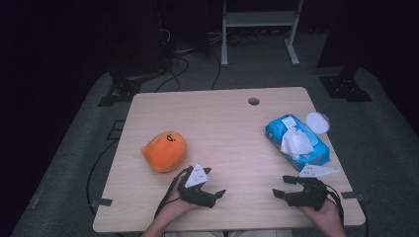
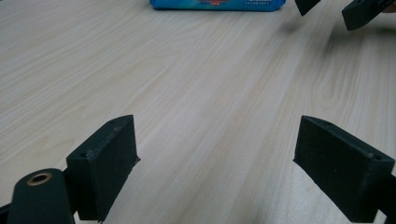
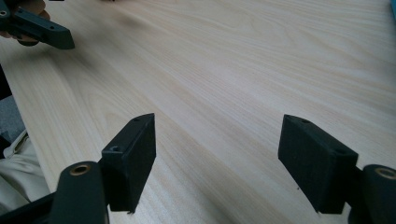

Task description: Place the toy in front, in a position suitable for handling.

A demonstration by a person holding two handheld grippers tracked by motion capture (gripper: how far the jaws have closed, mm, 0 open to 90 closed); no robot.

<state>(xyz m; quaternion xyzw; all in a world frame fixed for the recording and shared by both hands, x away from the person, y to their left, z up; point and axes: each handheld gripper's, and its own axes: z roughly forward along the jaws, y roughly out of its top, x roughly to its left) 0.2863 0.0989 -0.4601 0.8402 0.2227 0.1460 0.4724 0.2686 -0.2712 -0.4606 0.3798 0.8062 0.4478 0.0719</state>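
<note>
Plush [image 1: 164, 151] lying at desk [image 1: 222, 128] left, just far-left of left hand-held gripper [image 1: 213, 186]. Left hand-held gripper hovering near edge, jaws spread, gripping nothing, pointing right. Right hand-held gripper [image 1: 282, 186] hovering near-right, jaws spread wide, empty, pointing left. Wipes pack [image 1: 296, 140] lying right, just beyond it; lid [image 1: 316, 122] sitting beside pack, far-right.

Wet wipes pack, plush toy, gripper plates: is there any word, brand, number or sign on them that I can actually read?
None can be read.
Blue wipes pack: print on its top in the high view and a red and white strip on its side in the left gripper view, both too blurred to read.
Grey plates on the left gripper and right gripper: small dark marks, too small.
Orange plush toy: a face, no text.
</note>
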